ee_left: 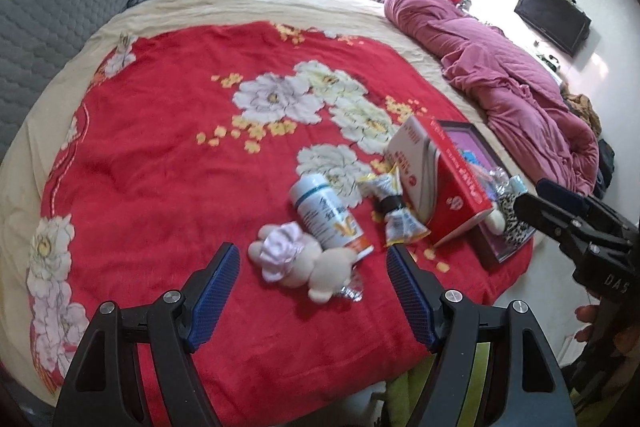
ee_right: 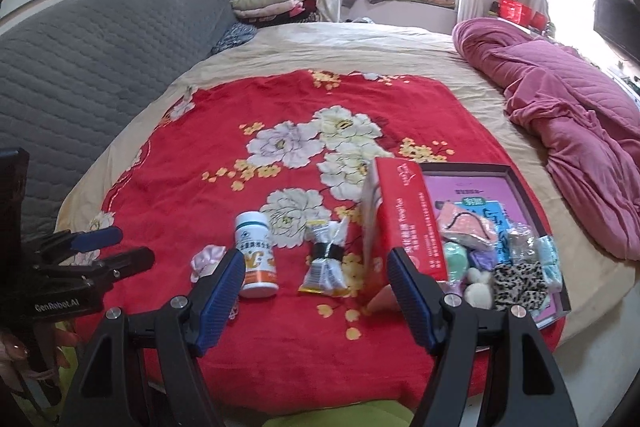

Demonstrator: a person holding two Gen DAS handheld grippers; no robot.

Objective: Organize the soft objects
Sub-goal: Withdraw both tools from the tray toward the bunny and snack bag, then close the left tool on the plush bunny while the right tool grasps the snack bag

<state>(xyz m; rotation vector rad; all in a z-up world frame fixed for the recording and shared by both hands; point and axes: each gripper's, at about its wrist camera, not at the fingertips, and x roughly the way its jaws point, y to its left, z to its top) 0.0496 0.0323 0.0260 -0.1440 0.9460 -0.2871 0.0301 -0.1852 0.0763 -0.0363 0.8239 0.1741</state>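
Both grippers, left (ee_left: 312, 263) and right (ee_right: 316, 267), hover with jaws apart and empty; several soft items already lie in the tray (ee_right: 520, 169), while the plush toy (ee_left: 304, 263) remains on the red blanket (ee_left: 160, 147).

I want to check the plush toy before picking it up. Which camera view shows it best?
The left wrist view: the plush toy lies whole on the blanket, just beyond the open left gripper. In the right wrist view a finger hides most of it.
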